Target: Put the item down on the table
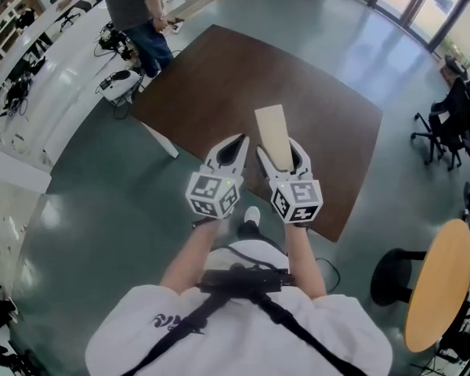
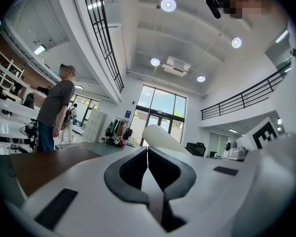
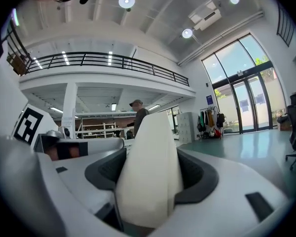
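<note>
Cream slab [image 1: 272, 131], near end hidden between right tongs [image 1: 280, 153]

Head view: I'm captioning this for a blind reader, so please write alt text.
The right gripper holds a flat cream board over a dark brown table; the left gripper beside it is shut and empty. A person stands beyond the table.

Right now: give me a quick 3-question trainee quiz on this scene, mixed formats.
1. True or false: the left gripper has its jaws together, with nothing between them.
2. Which one holds the cream item? A) left gripper B) right gripper
3. Fill in: ahead of both grippers stands a brown ___.
Key: 1 true; 2 B; 3 table.
</note>
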The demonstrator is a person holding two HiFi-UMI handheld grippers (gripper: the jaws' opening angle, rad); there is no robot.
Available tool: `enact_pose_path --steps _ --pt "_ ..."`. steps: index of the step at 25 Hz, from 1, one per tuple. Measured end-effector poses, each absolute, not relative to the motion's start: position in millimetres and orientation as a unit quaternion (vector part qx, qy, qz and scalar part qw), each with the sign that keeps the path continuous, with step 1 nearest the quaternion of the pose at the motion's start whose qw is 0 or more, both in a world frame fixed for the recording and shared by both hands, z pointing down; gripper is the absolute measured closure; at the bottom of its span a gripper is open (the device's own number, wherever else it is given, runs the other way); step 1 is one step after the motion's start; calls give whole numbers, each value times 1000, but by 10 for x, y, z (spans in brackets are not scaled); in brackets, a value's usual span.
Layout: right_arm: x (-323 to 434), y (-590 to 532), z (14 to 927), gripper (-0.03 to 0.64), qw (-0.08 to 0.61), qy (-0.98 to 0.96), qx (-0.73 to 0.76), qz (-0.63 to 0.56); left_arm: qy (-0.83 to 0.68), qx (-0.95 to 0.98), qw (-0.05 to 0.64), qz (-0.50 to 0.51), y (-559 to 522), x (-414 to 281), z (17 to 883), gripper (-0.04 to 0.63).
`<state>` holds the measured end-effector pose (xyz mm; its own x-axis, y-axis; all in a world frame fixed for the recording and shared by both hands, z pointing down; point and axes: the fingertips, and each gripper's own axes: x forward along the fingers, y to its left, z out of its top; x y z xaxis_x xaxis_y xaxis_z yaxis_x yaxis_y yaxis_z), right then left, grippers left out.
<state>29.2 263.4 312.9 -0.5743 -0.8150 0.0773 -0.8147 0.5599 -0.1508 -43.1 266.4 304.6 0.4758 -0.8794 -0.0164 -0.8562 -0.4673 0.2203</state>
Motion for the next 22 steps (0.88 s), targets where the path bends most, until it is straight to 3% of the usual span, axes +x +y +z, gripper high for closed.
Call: enact_pose_path --steps 13,22 --pt "692 1009 3185 307 25 883 -456 -111 -527 845 93 -29 1054 -123 3201 578" --pt "527 269 3626 307 9 859 -492 -144 -515 849 114 -6 290 -298 3557 577"
